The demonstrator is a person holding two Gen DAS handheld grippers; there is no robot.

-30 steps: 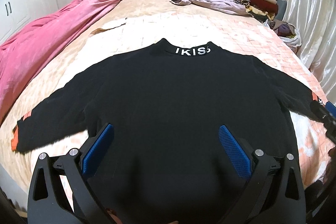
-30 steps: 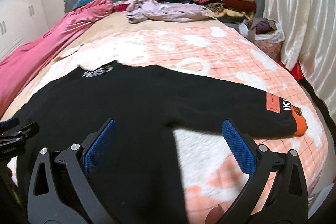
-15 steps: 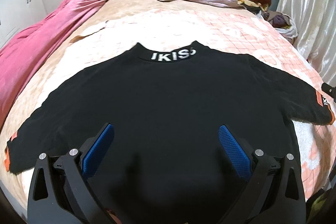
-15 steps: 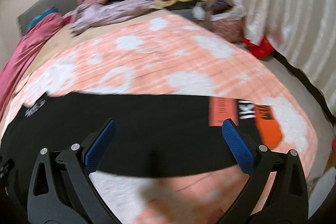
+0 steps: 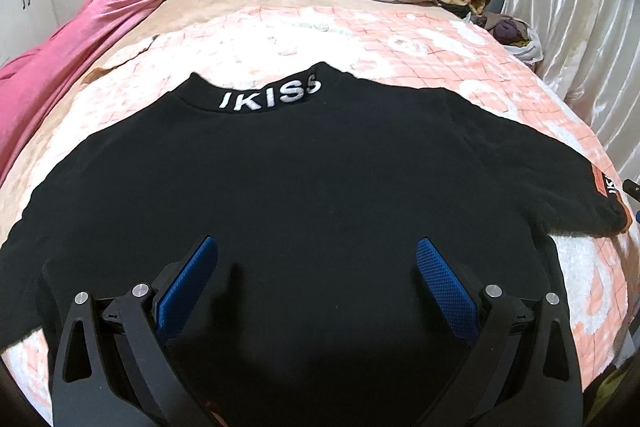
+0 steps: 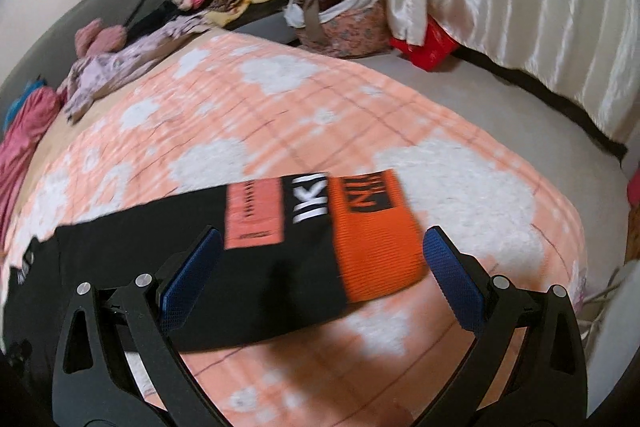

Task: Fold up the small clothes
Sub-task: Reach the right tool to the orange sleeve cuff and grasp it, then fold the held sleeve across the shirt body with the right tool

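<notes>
I have the black sweater point(image 5: 304, 187) spread flat on the bed point(image 5: 400, 39), collar away from me, so both sleeves lie out ready to fold inward; my left gripper point(image 5: 316, 279) hovers over the sweater's lower body, jaws spread wide and holding nothing; my right gripper point(image 6: 320, 267) hangs over the sweater's right sleeve beside the orange cuff point(image 6: 372, 239), equally released, placed, I judge, to pinch that cuff first.
</notes>
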